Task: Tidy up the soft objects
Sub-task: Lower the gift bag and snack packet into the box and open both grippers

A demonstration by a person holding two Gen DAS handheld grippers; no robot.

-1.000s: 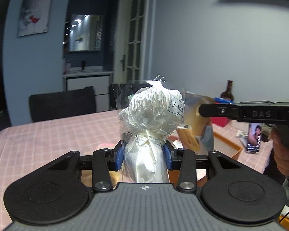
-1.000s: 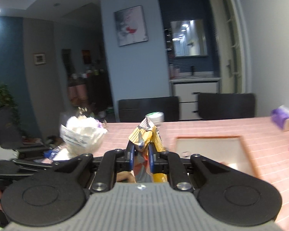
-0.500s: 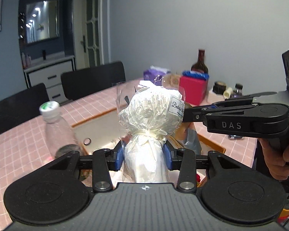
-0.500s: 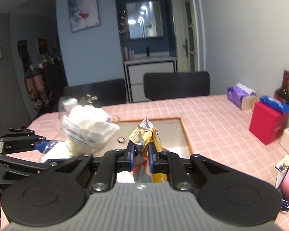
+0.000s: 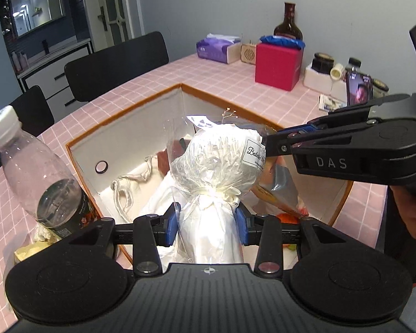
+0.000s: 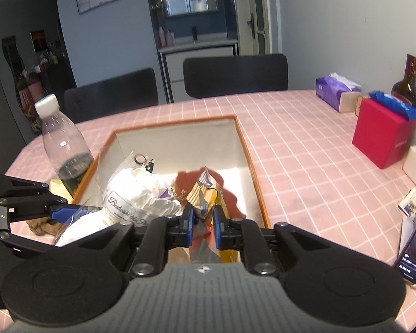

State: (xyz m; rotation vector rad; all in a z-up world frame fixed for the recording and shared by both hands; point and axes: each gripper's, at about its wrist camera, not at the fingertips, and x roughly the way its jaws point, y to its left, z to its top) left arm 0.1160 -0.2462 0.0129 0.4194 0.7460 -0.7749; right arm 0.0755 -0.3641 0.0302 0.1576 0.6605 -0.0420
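Observation:
My left gripper [image 5: 208, 223] is shut on a white fabric bundle wrapped in clear cellophane [image 5: 216, 166], held over the white box with an orange rim [image 5: 124, 127]. The same bundle [image 6: 133, 194] shows at the left of the right wrist view. My right gripper [image 6: 203, 226] is shut on a yellow and silver snack bag [image 6: 205, 191], also above the box [image 6: 246, 149]. The right gripper's body [image 5: 346, 149] reaches in from the right, close beside the bundle. Inside the box lie a white drawstring pouch [image 5: 124, 186] and a reddish cloth [image 6: 224, 183].
A plastic bottle [image 5: 44, 177] stands just left of the box on the pink checked tablecloth [image 6: 305, 152]. At the far right are a red box [image 5: 277, 63], a purple tissue pack [image 5: 216, 47], a dark bottle [image 5: 287, 22], jars and a phone [image 5: 359, 88]. Black chairs [image 6: 235, 75] line the far side.
Both grippers swung right and tipped down, from facing the room to hanging over the box. Each has kept its grip throughout.

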